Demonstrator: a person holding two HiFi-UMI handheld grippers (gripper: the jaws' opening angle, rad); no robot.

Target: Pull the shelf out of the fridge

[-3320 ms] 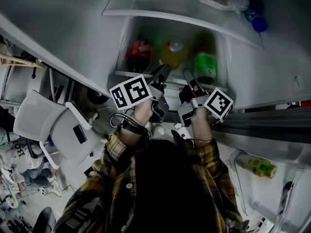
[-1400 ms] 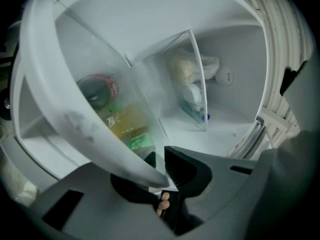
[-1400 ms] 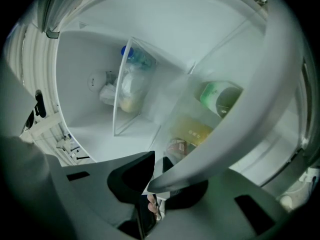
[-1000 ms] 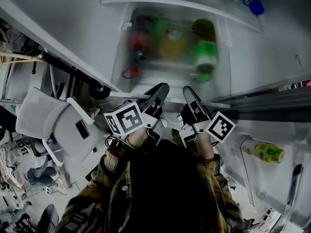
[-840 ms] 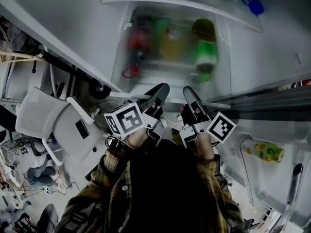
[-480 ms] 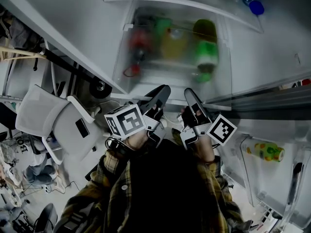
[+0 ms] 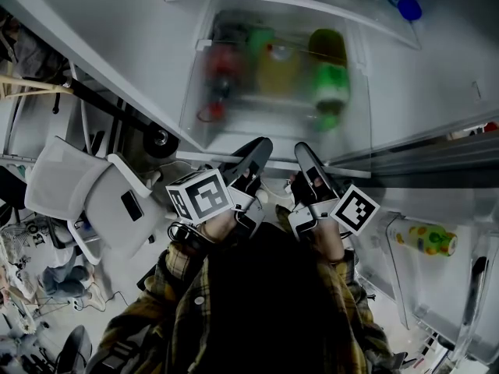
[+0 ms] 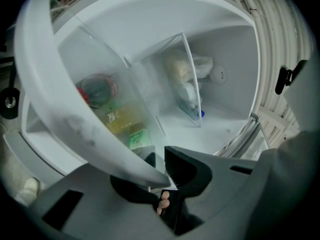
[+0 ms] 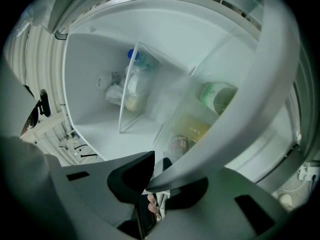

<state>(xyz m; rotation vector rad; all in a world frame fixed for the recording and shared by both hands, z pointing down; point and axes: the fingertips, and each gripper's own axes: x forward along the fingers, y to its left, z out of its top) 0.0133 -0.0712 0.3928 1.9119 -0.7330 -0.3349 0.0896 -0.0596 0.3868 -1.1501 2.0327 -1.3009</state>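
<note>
Gripping the shelf by its white front rim with both hands. Left gripper nipped onto that rim left of centre, right gripper right of centre, near each other. Borne out close up: left gripper clenched on the thin lip, pads pressed to both faces; right gripper likewise, with the front rim pinched between the dark pads.

As for the shelf: a clear, tray-like bin, apparently drawn partway out of the fridge, with its near edge straight ahead of the fingers and touching them. Long axis of the front rim across, left to right; pull square to it, back toward the body. Neither hand nearer, both on it. Judged as mid-pull, with more travel needed before coming free. Best drawn evenly on both sides, to avoid skewing it in its guides.

Inside, in a row across toward the far edge: red bottle, yellow bottle, green bottle, blurred through the plastic; upright or lying, hard to tell. Liable to shift under a jerk.

Only in the head view: spacing of the two grips along the rim, a glass shelf above bearing a blue-capped bottle, and a white chair off to the left. Only in the gripper views: the actual bite of the pads on the lip, plus bagged food deep at the fridge's back wall.
</note>
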